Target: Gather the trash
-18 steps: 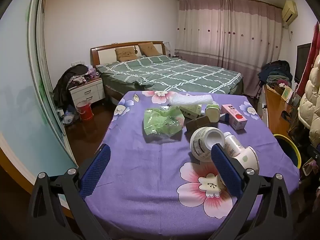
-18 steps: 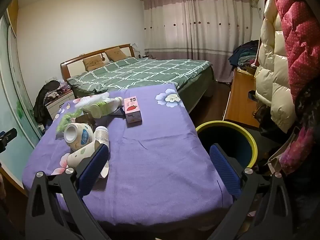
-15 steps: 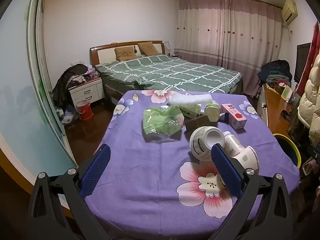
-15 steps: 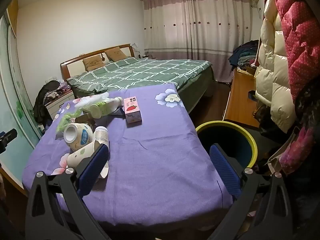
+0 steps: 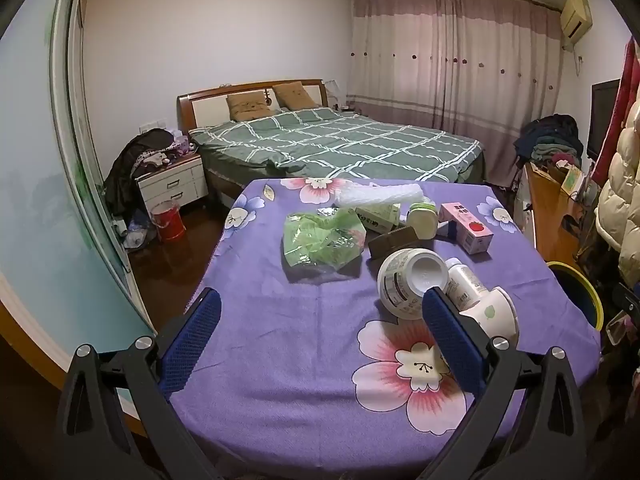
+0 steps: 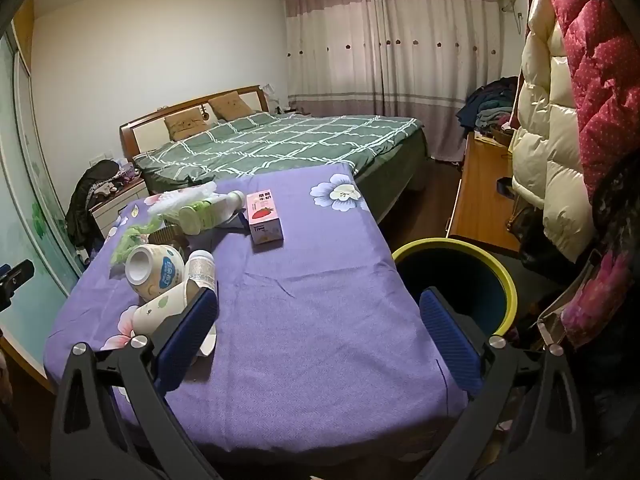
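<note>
Both the left gripper (image 5: 320, 322) and right gripper (image 6: 320, 320) are hanging wide open and empty – collecting is only beginning – while the trash (image 5: 412, 280) is lying on the purple table (image 6: 320, 280), bin (image 6: 508, 280) just beside.

We count two tubs (image 5: 408, 282), one cup (image 5: 490, 314), one bottle (image 6: 206, 214), one pink carton (image 6: 265, 220), one green bag (image 5: 322, 240), one bin (image 6: 498, 276).
</note>
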The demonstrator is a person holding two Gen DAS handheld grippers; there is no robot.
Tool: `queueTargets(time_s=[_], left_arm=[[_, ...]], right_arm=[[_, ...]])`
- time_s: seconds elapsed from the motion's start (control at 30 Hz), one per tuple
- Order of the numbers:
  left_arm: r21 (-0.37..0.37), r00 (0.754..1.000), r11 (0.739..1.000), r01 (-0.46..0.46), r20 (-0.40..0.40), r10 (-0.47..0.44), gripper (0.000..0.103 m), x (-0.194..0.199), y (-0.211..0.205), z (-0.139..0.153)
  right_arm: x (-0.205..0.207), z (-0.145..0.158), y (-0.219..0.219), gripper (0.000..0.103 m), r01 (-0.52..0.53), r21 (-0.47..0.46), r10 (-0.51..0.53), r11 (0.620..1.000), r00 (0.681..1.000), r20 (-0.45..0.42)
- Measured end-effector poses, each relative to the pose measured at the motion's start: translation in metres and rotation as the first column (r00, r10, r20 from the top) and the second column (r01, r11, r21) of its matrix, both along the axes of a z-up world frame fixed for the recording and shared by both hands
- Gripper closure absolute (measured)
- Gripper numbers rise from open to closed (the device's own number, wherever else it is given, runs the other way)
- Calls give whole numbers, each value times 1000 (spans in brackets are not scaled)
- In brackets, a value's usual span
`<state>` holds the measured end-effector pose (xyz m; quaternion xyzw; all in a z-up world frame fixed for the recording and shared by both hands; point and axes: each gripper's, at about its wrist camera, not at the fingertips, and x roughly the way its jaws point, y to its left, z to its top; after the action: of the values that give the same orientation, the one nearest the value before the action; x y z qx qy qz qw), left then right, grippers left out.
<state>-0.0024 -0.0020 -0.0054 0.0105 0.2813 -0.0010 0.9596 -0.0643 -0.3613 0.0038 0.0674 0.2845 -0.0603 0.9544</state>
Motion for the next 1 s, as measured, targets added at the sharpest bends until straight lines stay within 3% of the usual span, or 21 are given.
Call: queueTargets(time_s=[1.0], left_arm=[[10,1000,1000,9,-8,-9,4,4,-6,-3]], right_arm=[[3,-11,-2,6,2,6,-2,1000,1000,-7]])
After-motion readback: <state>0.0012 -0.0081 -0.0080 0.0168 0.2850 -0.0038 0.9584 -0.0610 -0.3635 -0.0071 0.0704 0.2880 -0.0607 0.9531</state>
